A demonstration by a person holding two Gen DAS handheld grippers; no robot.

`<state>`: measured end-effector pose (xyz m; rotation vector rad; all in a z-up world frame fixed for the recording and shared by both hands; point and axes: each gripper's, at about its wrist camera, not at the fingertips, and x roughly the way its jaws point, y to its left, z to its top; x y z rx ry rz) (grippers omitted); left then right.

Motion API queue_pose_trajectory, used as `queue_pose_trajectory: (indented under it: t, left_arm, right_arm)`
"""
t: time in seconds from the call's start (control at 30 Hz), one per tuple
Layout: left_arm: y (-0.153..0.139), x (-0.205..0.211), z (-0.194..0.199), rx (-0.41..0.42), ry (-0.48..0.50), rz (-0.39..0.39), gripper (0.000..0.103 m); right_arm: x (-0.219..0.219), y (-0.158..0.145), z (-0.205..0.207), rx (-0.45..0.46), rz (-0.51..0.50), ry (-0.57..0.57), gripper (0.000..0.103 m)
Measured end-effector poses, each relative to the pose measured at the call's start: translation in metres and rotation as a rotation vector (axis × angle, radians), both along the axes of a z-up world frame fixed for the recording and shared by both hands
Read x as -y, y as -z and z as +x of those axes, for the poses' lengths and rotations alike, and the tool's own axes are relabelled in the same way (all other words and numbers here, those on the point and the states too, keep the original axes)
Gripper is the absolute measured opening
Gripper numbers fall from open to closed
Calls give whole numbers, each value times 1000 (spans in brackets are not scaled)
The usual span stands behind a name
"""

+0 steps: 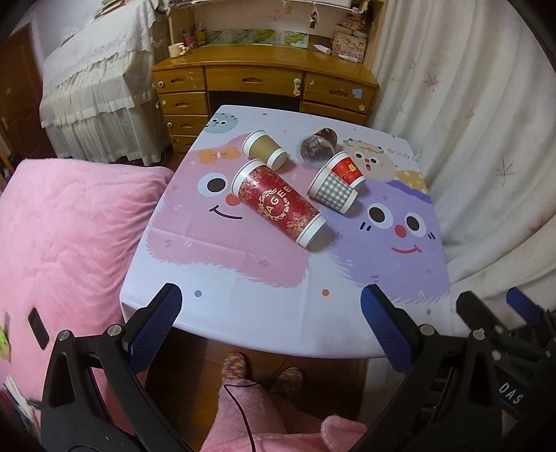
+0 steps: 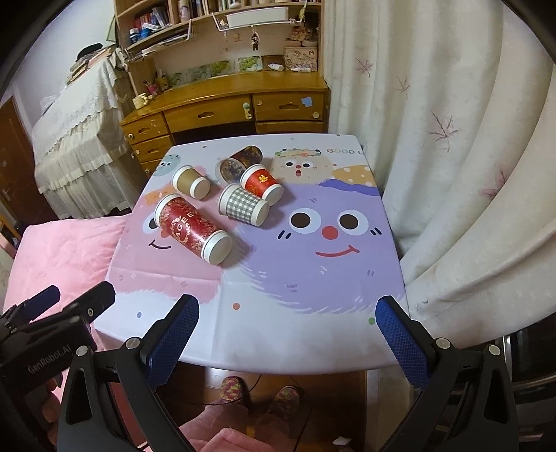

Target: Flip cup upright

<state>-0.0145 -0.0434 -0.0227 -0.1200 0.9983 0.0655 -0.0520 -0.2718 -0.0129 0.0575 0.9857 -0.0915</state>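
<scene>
Well ahead of hand-held gripper (image 1: 271, 325): cups (image 1: 278, 201).

1. A small table covered by a cartoon-printed cloth (image 2: 312, 333) with pink and purple furry faces fills the centre.
2. A wooden desk with drawers (image 2: 208, 114) stands beyond it at 12 o'clock, with bookshelves (image 2: 156, 21) above.
3. A cream curtain with leaf prints (image 2: 451, 156) hangs at 3 o'clock.
4. A pink fleece blanket (image 1: 69, 226) lies at 9 o'clock.
5. Knitted multicoloured slippers (image 1: 234, 365) show at 6 o'clock, under the table edge.
</scene>
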Motion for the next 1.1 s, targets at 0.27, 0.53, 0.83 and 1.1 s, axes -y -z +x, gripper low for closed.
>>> queue_pose_trajectory:
  t: [0.27,0.53,0.83,1.1]
  left_arm:
    - [5,-8,-10,-32,-37,-76,102]
    - [29,-30,-13,-108,-85,-135,102]
    - [46,-63,-3,-133,-139,-133,101]
    - [56,-100,47,-171,-131,-233,101]
  right_arm:
    - [6,5,-12,18,80,-32,103]
    - [7,18,-21,30,134,-59,103]
    - [-6,33,-7,32,214,-111,103]
    - [-49,51,38,-31,168,-168,103]
